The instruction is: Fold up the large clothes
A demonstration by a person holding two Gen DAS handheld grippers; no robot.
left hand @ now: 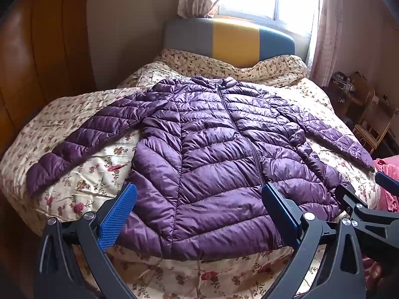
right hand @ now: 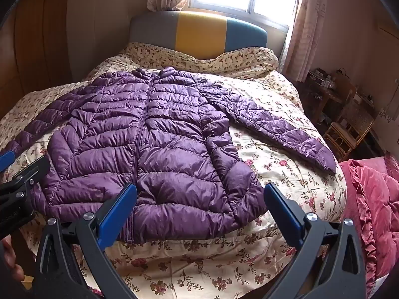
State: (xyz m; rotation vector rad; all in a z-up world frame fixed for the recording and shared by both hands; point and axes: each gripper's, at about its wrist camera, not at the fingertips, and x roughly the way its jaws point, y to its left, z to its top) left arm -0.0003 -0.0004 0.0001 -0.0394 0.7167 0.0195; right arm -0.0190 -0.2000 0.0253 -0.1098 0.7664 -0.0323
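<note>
My left gripper (left hand: pixel 199 206) has its fingers (left hand: pixel 117 214) spread wide, holding nothing, poised above the near hem of the purple jacket (left hand: pixel 214 149). My right gripper (right hand: pixel 199 206) is equally wide and empty, over the hem's right half. The jacket lies flat, zipped, face up on the floral bed (right hand: pixel 199 269), sleeves spread out to either side, collar toward the headboard (right hand: pixel 199 32). I judge folding has not begun. The next move likely means lowering onto a sleeve or hem corner and pinching the puffy fabric firmly.
</note>
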